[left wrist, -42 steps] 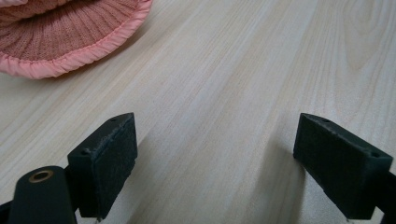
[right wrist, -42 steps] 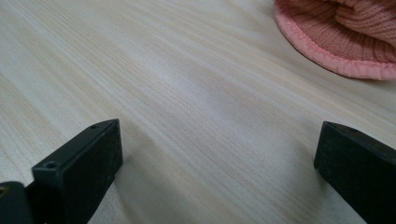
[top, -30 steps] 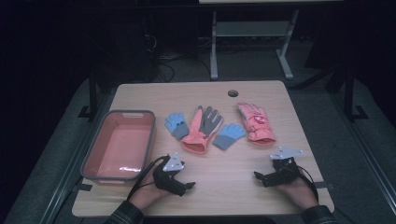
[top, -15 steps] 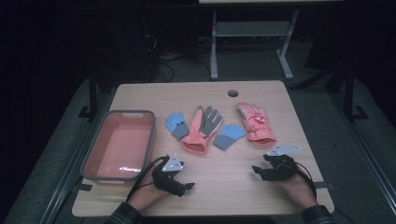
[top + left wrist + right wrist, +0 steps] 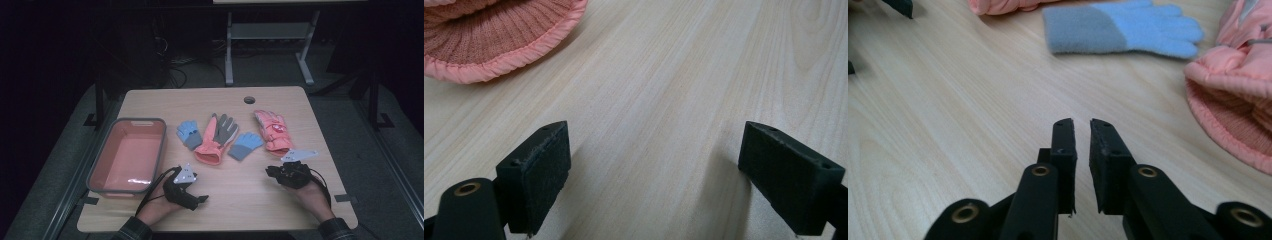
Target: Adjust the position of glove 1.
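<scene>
Tabletop (image 5: 150, 102) of pale wood fills the middle of the high view, and things run across it from left to right. At the left edge sits a grey-rimmed tray (image 5: 95, 165) with a pink inside. Just right of the tray's lower corner, in the lower left of the frame, the left tool (image 5: 197, 199) rests on the wood under the person's left hand (image 5: 159, 205). In the left gripper view its jaws stand wide apart with bare wood between them, and the ribbed cuff of the pink-and-grey glove shows in the upper left corner.

Above that tool, near the frame's centre, lie four gloves in a loose row. First is a small blue glove (image 5: 188, 134), close to the tray's upper right corner. Next is the pink-and-grey glove (image 5: 216, 141), with its fingers pointing up the frame and its cuff toward the person. A second small blue glove (image 5: 245, 145) lies just beside it, then a padded pink glove (image 5: 273, 131) farthest right.

In the lower right of the high view the right tool (image 5: 270, 172) lies on the wood under the right hand (image 5: 311, 191), just below the padded pink glove's cuff. In the right gripper view its jaws are nearly pressed together, a thin slit between them, gripping nothing; the second blue glove (image 5: 1120, 27) lies ahead at the top.
</scene>
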`<action>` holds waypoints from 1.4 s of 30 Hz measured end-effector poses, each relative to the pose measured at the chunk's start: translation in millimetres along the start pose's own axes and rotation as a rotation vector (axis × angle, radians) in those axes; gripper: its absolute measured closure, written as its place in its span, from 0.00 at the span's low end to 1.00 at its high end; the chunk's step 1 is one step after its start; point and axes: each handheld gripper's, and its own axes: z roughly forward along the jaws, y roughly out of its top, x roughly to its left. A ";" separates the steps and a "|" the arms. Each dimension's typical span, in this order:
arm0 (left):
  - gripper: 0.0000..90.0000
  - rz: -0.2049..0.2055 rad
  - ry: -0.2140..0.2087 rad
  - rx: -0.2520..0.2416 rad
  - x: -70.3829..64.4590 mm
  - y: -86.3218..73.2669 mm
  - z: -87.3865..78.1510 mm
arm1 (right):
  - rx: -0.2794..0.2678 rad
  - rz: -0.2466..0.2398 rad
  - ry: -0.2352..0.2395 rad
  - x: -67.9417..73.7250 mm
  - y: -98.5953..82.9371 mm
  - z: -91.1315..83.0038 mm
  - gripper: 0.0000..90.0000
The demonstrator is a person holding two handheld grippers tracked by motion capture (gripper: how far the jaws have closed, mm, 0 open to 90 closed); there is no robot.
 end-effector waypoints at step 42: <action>0.14 0.004 -0.006 0.000 0.7 -0.1 -0.1 | -0.008 -0.073 0.046 9.8 75.3 85.7 1.00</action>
